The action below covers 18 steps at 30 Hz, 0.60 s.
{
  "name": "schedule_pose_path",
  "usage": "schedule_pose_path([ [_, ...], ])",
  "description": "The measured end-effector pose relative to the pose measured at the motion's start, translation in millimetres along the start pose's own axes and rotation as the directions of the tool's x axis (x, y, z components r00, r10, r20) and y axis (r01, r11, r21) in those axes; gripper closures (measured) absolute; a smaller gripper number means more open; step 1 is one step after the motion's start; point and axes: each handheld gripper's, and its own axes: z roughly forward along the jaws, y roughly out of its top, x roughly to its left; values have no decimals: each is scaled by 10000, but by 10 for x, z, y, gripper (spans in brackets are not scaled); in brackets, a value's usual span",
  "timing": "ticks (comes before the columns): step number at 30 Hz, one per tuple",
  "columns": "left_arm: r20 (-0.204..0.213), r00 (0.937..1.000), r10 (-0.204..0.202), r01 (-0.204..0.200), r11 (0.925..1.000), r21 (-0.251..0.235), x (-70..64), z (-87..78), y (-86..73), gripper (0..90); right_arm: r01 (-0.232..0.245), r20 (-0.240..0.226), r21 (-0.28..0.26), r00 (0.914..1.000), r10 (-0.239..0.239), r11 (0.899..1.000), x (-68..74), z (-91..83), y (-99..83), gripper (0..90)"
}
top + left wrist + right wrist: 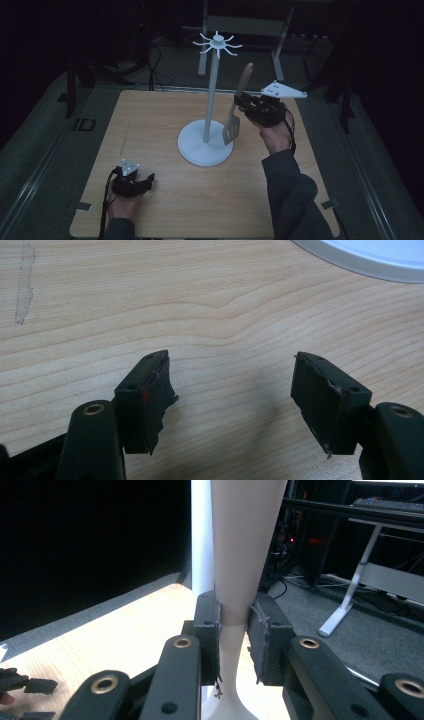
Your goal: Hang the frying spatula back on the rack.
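A white hanging stand (210, 90) with a round base (195, 148) and a hooked crown (217, 43) stands mid-table. My right gripper (242, 104) is shut on a beige slotted spatula (231, 126), held upright just right of the pole, blade down above the base, handle (245, 76) up. In the right gripper view the spatula handle (241, 550) is clamped between the pads (262, 630), with the stand's pole (202, 535) behind. My left gripper (148, 181) rests low near the front left of the table, open, nothing between its pads (150, 400).
The wooden table (150, 130) has bare board around the stand. The stand's base rim (370, 260) lies ahead of the left gripper. Beyond the table are dark floor, cables and a desk frame (245, 25).
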Motion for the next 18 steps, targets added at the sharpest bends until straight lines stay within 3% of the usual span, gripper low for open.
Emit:
schedule_pose_path([
  [18,5,10000,-11,11,10000,-29,3,-6,1,327,123,-66,-8,9999,-123,9999,37,38,146,755],
])
